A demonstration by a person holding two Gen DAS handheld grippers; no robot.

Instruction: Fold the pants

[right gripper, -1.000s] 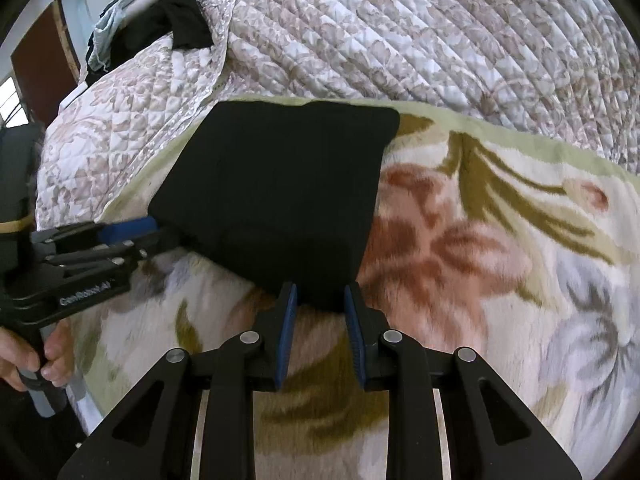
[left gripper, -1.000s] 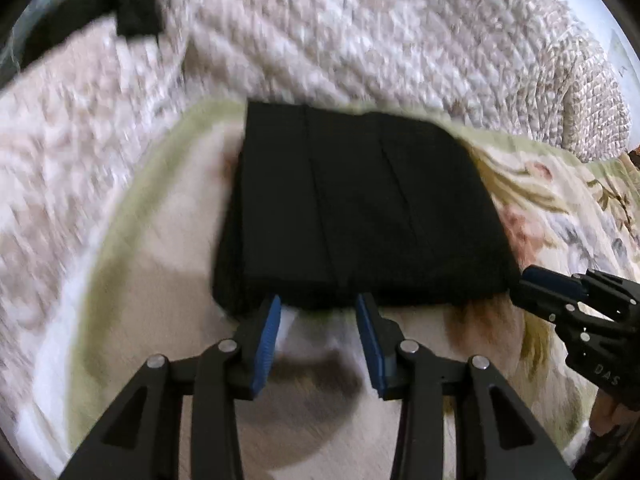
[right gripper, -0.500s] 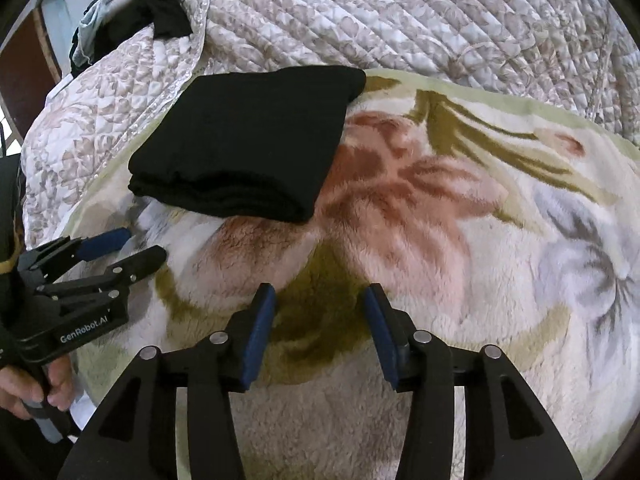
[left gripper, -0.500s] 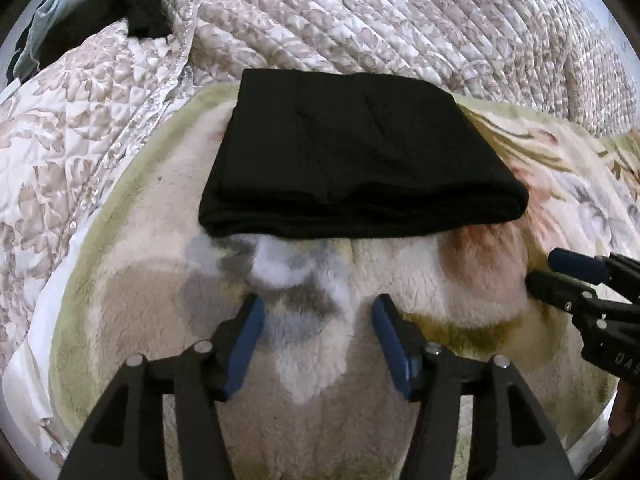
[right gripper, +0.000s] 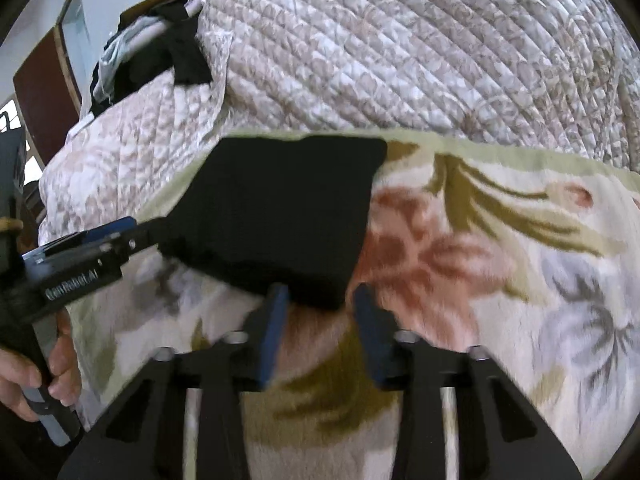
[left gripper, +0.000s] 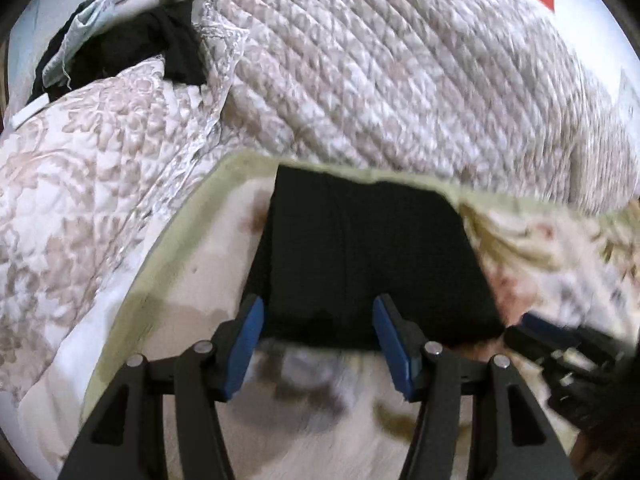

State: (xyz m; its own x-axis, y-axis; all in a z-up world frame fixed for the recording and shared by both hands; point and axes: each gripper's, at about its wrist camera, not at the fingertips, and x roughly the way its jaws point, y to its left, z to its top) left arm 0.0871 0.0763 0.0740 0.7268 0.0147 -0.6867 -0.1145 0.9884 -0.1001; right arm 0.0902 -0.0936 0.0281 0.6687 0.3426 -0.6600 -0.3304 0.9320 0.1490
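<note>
Pants, black and folded into a thick rectangle, lay on the floral fleece blanket near its far edge, both the left gripper and right gripper unclenched at the near hem, the right's jaws just narrowing; pinching every layer together seemed wise.
</note>
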